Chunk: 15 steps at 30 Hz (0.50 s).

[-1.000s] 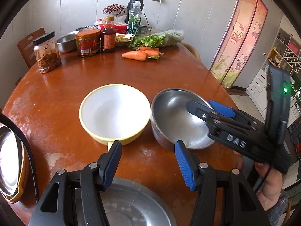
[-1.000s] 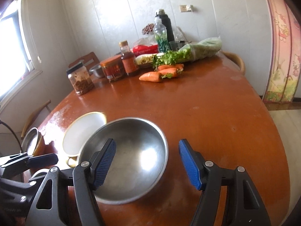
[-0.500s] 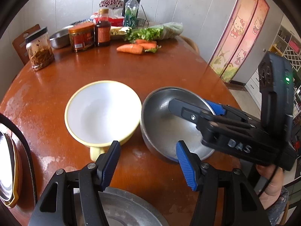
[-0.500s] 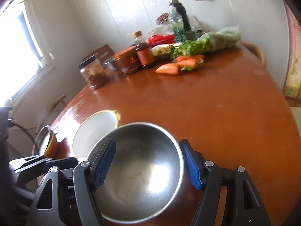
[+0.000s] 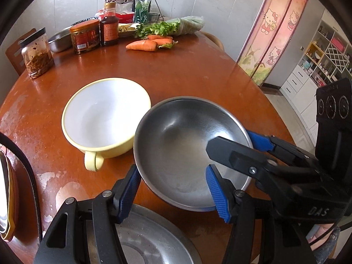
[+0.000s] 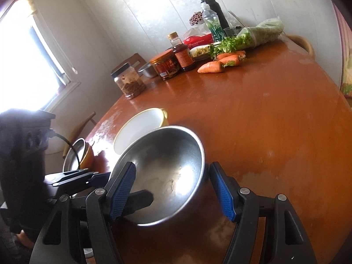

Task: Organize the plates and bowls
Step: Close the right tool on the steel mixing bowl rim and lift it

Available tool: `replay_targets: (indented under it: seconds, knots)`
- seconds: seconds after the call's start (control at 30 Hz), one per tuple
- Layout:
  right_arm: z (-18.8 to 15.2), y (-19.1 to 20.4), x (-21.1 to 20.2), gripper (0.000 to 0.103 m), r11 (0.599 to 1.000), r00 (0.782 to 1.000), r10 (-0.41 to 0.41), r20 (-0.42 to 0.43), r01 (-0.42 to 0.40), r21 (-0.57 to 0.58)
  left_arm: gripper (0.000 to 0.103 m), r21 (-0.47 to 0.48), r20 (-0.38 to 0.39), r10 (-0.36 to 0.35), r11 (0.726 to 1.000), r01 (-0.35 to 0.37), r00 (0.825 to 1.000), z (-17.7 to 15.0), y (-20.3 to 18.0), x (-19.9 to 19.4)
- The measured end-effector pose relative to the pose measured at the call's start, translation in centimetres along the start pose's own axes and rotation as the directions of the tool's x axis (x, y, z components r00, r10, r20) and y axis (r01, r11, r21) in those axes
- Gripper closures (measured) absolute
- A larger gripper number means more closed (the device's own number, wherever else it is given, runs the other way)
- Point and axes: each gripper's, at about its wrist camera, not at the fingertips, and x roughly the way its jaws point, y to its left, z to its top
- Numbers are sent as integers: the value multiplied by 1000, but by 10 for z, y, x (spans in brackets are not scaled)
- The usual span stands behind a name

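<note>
Steel bowl [image 5: 187, 151] lifted, tilted beside yellow bowl [image 5: 105, 116], apparently pinched by right gripper [image 5: 233, 149]; left gripper [image 5: 173, 189] half-open, empty; nesting undone.

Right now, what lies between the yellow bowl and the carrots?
Only bare tabletop lies between the yellow bowl and the carrots; the left wrist view shows it most clearly.

Home dining room: round wooden table [image 5: 198, 77], carrots [image 5: 143, 45], condiment jars [image 5: 84, 36].
</note>
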Motion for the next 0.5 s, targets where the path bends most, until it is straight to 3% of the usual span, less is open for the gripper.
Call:
replay_targets:
  seconds: [0.2, 0.3, 0.37, 0.5]
  knots:
    - [-9, -4, -7, 33, 999, 1000, 3, 15, -4, 40, 43, 25, 15, 4, 1000, -4, 1000, -2, -4, 1]
    - [-7, -5, -6, 41, 999, 1000, -24, 17, 24, 33, 43, 15, 19, -11, 1000, 11, 1000, -3, -2, 0]
    - [-5, -6, -4, 51, 998, 998, -54, 13, 54, 33, 43, 8, 21, -19, 1000, 19, 1000, -2, 0, 0]
    - [-2, -4, 2, 58, 994, 995, -104, 6, 104, 11, 46, 12, 23, -19, 1000, 18, 1000, -3, 0, -1]
